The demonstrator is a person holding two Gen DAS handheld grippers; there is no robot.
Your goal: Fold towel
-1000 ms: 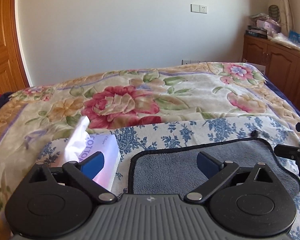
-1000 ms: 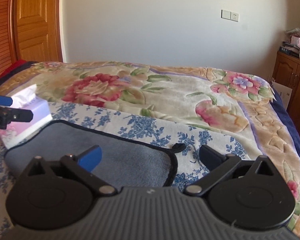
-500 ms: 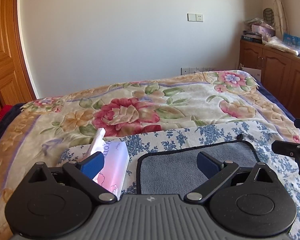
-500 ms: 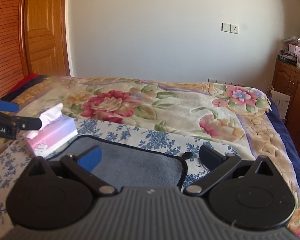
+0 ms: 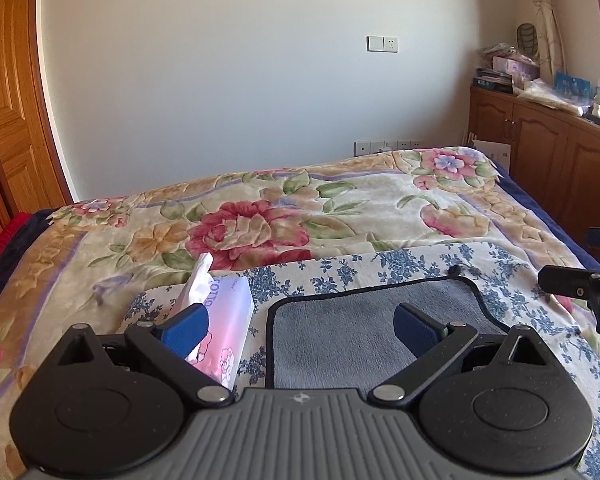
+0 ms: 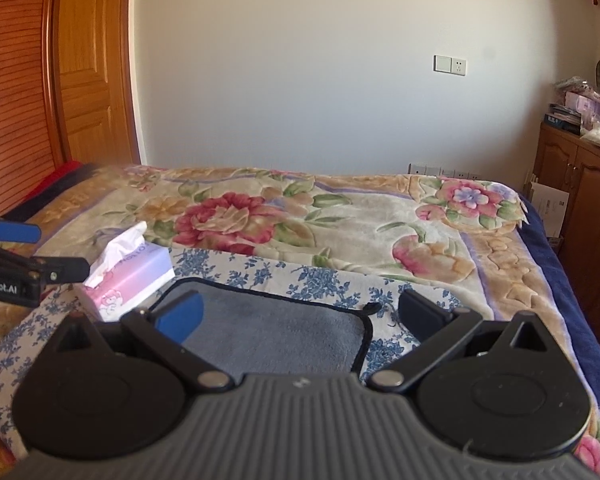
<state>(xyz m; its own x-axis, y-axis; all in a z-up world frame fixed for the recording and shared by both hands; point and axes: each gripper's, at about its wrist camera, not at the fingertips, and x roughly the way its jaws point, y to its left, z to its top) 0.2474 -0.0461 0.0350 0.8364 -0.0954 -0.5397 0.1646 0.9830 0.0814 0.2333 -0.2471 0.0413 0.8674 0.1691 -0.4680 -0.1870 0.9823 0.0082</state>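
Note:
A grey towel (image 5: 340, 328) with a black hem lies flat on a blue-flowered white cloth (image 5: 384, 264) on the bed. It also shows in the right wrist view (image 6: 276, 332), with a small black loop at its far right corner (image 6: 374, 307). My left gripper (image 5: 300, 326) is open and empty, held above the towel's near left part. My right gripper (image 6: 298, 316) is open and empty above the towel's near right part. Each gripper shows at the edge of the other's view.
A pink and white tissue box (image 5: 224, 320) stands on the cloth just left of the towel, also in the right wrist view (image 6: 128, 276). A floral blanket (image 5: 260, 224) covers the bed. A wooden cabinet (image 5: 548, 152) stands at the right, a wooden door (image 6: 92, 68) at the left.
Both grippers have risen and drawn back from the towel, so the towel and tissue box look smaller and lower in both views. Both stay open.

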